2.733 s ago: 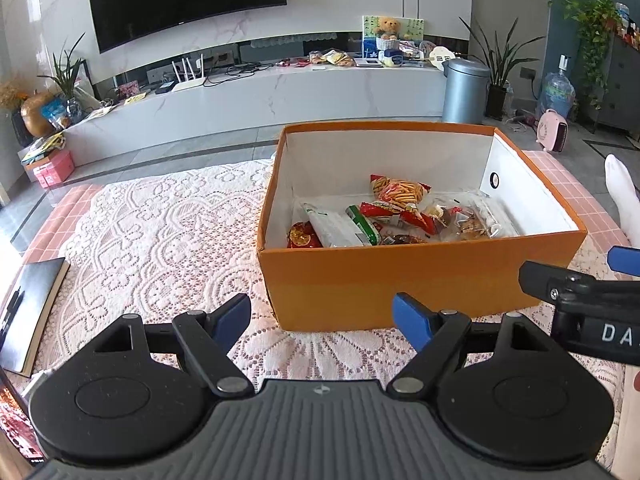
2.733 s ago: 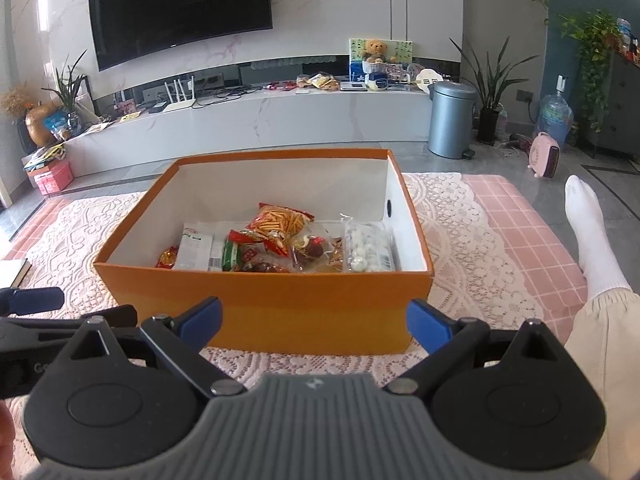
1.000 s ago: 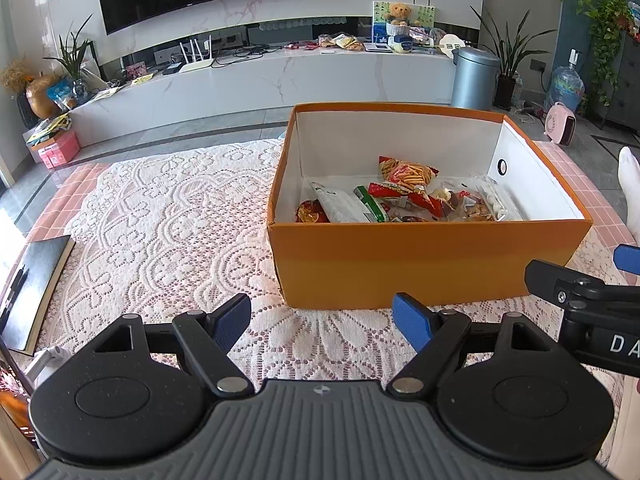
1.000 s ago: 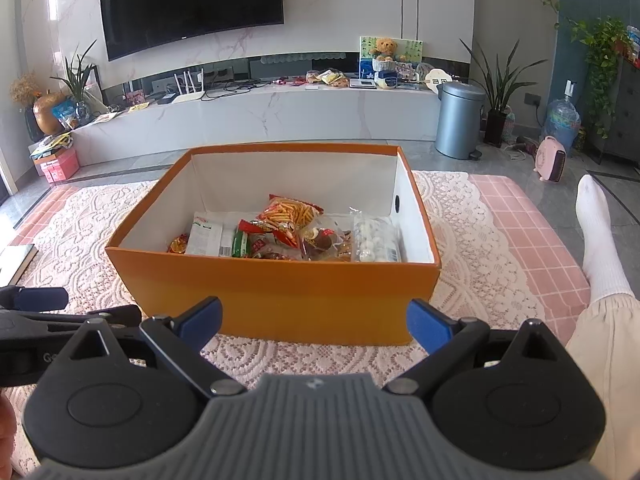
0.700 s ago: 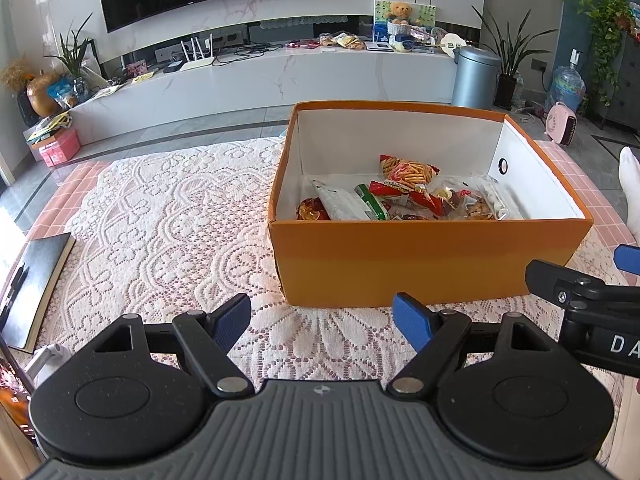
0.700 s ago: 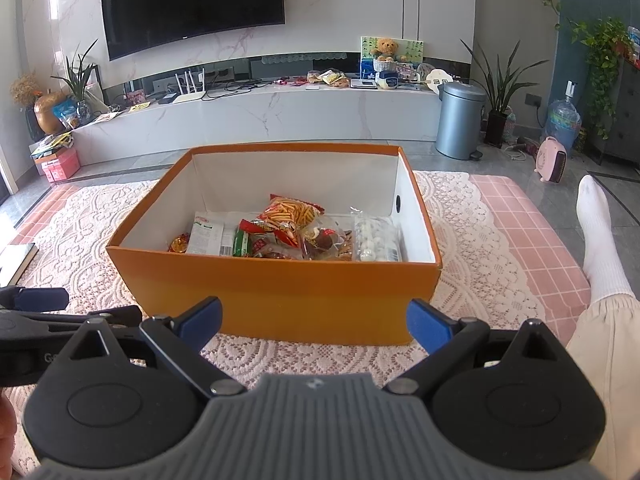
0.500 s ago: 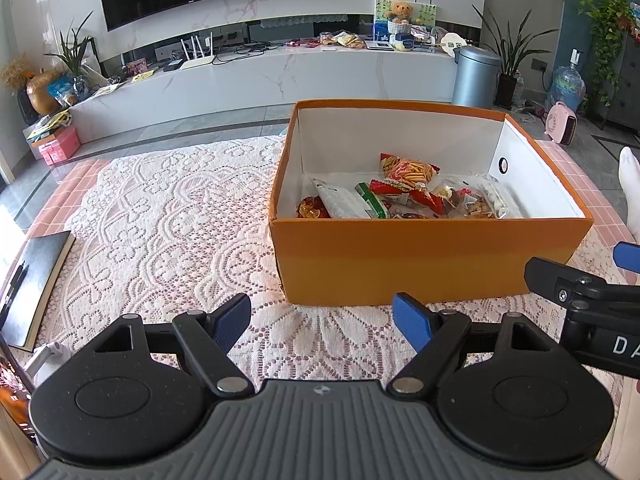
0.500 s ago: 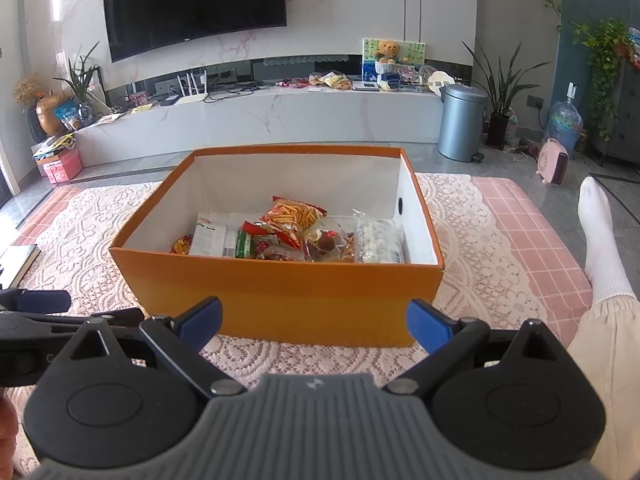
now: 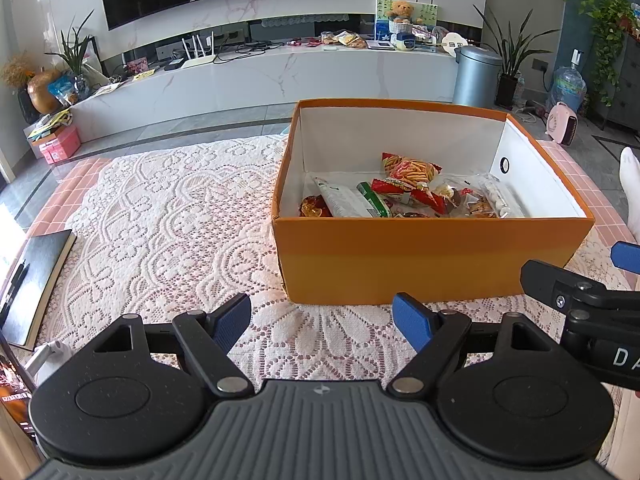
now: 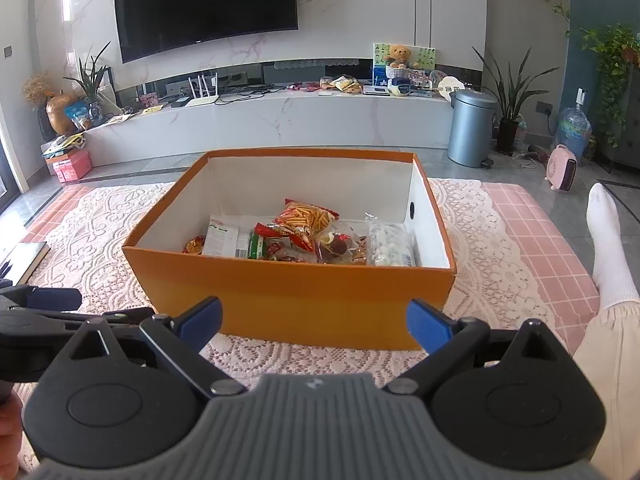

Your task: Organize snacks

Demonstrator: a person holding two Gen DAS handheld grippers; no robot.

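Orange box (image 10: 336, 300) front wall hiding lower snacks (image 10: 308, 236), both tongs (image 9: 322, 320) (image 10: 314, 322) wide, empty

Matt cardboard box (image 10: 320, 304) on a lace cloth (image 9: 160, 216); glossy snack wrappers (image 10: 308, 216).

You have a low surface covered by a pink checked cloth (image 10: 532, 236), and over that a white lace cloth (image 9: 168, 216) with a floral pattern. Directly on the lace stands an open orange cardboard box (image 9: 420, 256) with white inner walls, right of the middle in the left wrist view. At the far left edge, well apart from the box, a black hardcover book (image 9: 34, 276) lies flat on the surface.
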